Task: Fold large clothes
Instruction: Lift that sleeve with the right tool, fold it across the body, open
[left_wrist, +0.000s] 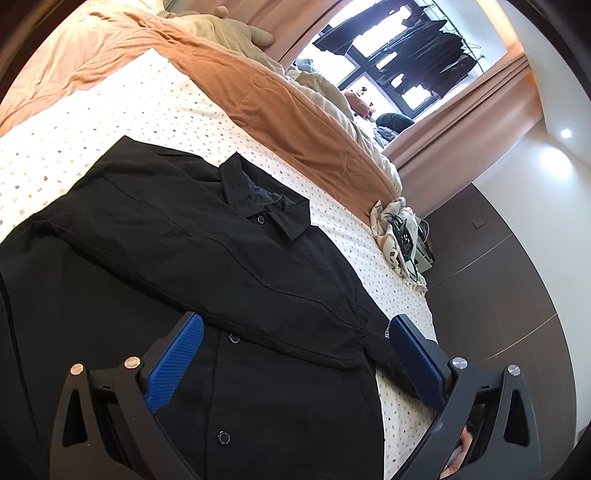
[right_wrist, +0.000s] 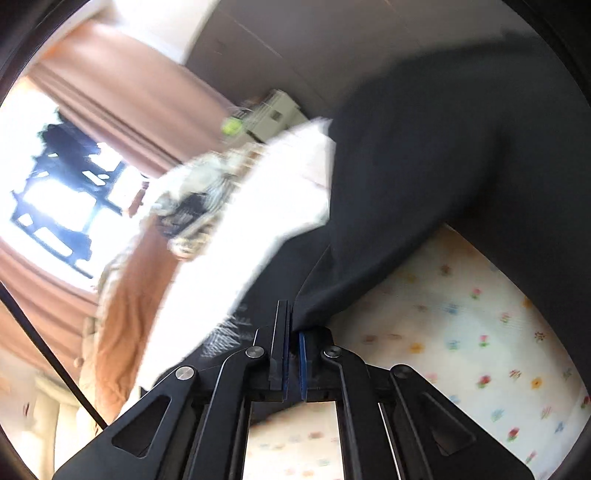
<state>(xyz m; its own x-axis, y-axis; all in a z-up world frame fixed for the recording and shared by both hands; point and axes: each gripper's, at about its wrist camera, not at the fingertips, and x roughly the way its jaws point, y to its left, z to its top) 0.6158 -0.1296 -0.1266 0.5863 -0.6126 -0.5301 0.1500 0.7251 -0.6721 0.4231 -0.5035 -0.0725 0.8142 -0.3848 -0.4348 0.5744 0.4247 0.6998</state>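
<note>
A black button-up shirt (left_wrist: 192, 254) lies front up on the flower-print bed sheet (left_wrist: 122, 110), collar toward the orange blanket, one sleeve folded across its chest. My left gripper (left_wrist: 295, 332) is open and empty, its blue pads (left_wrist: 177, 362) hovering over the shirt's lower front and side edge. My right gripper (right_wrist: 293, 332) is shut on an edge of the black shirt (right_wrist: 424, 177) and holds the cloth lifted above the sheet (right_wrist: 461, 332). The right wrist view is blurred by motion.
An orange blanket (left_wrist: 280, 110) and stuffed toys (left_wrist: 229, 29) lie along the far side of the bed. A patterned bundle with black cables (left_wrist: 399, 229) sits at the bed's corner beside a small cabinet. Dark floor (left_wrist: 498, 280), curtains and a window lie beyond.
</note>
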